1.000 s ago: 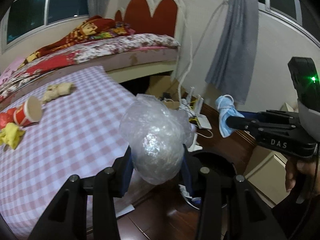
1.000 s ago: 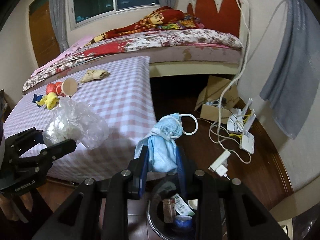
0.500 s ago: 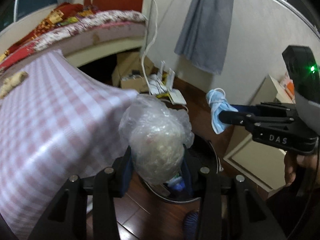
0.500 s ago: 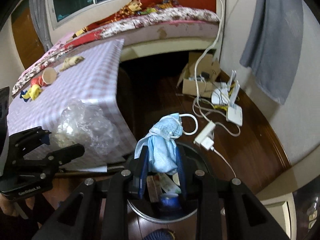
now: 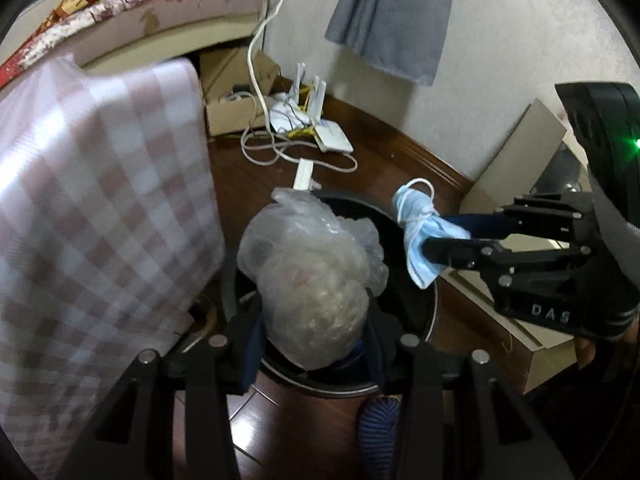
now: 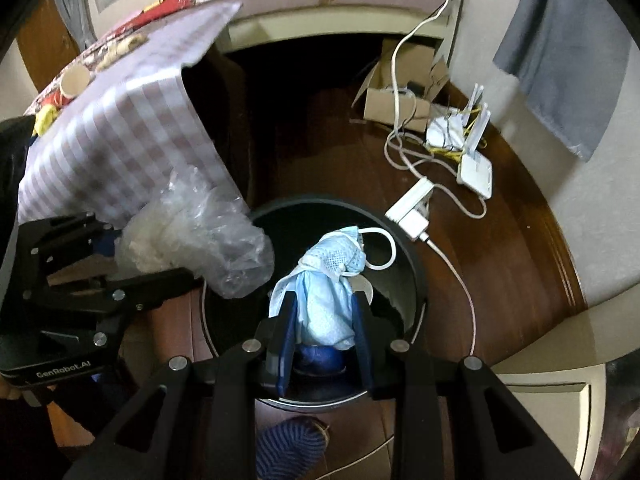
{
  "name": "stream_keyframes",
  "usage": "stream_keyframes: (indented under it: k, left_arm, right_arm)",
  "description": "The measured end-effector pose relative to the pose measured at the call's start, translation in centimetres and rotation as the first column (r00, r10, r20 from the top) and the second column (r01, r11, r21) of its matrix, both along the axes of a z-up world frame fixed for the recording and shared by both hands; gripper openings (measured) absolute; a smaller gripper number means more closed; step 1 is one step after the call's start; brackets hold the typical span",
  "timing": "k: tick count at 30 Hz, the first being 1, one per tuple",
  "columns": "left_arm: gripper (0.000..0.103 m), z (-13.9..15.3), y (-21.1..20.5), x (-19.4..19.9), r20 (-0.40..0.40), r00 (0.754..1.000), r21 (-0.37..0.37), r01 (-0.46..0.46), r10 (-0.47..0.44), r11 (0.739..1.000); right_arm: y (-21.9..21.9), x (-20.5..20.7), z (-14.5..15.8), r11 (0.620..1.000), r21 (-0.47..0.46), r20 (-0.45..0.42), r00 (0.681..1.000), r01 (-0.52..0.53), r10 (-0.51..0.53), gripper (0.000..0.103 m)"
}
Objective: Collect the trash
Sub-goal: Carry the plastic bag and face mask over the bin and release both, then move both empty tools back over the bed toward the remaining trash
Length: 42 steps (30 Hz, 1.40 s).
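My left gripper [image 5: 312, 344] is shut on a crumpled clear plastic bag [image 5: 312, 276] and holds it over the round black trash bin [image 5: 430, 312] on the floor. My right gripper [image 6: 324, 320] is shut on a light blue face mask [image 6: 328, 280] and holds it over the same bin [image 6: 412, 256]. In the left wrist view the right gripper [image 5: 444, 240] comes in from the right with the mask [image 5: 416, 232]. In the right wrist view the left gripper [image 6: 132, 264] comes in from the left with the bag [image 6: 192, 232].
A table with a pink checked cloth [image 6: 120, 136] stands left of the bin, with a paper cup [image 6: 74, 80] and scraps on it. A cardboard box [image 6: 396, 96], cables, a power strip [image 6: 412, 208] and white routers [image 6: 476, 168] lie on the wooden floor behind.
Both grippers swung down from the table level to above the bin. The bag and the mask stayed gripped and now hang over the bin's opening.
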<state>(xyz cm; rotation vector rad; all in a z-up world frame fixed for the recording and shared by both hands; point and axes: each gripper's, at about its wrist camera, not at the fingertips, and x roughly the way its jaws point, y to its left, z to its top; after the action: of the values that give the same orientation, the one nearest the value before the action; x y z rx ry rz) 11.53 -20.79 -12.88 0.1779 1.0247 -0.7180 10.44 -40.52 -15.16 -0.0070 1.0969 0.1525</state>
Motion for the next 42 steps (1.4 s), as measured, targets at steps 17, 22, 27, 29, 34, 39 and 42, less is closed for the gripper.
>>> stream_keyframes:
  k: [17,22,27,29,34,39,42]
  left_arm:
    - [0.102,-2.6,3.2,1.5,0.016,0.984,0.065,-0.18,0.179,0.982]
    - [0.102,-1.9,3.7,1.3,0.036,0.983,0.065,-0.183,0.181,0.981]
    - [0.102,-0.8,4.3,1.0,0.059,0.981,0.057,-0.189,0.186,0.98]
    - [0.102,-0.1,4.5,0.8,0.075,0.98,0.053,-0.188,0.184,0.981]
    - [0.102,1.7,4.9,0.2,0.118,0.976,0.036,-0.19,0.184,0.981]
    - [0.102,3.8,5.7,-0.4,0.155,0.968,0.012,-0.202,0.197,0.979]
    - [0.102,4.8,6.3,-0.6,0.178,0.962,0.003,-0.213,0.209,0.977]
  right_arm:
    - [-1.8,2.0,-3.6,0.989,-0.129,-0.1,0.992,0.069,-0.082,0.102]
    - [-1.2,2.0,-3.4,0.989,-0.137,-0.097,0.992,0.063,-0.076,0.102]
    - [-0.5,1.7,-2.7,0.989,-0.136,-0.083,0.995,0.049,-0.061,0.102]
    - [-0.2,1.5,-2.2,0.989,-0.141,-0.072,0.996,0.043,-0.053,0.102]
    - [0.7,1.0,-0.6,0.99,-0.135,-0.039,0.998,0.034,-0.04,0.102]
    - [1.4,0.5,1.6,0.992,-0.123,0.013,0.999,0.035,-0.034,0.102]
    - [1.7,0.4,3.0,0.993,-0.111,0.045,0.998,0.037,-0.032,0.102]
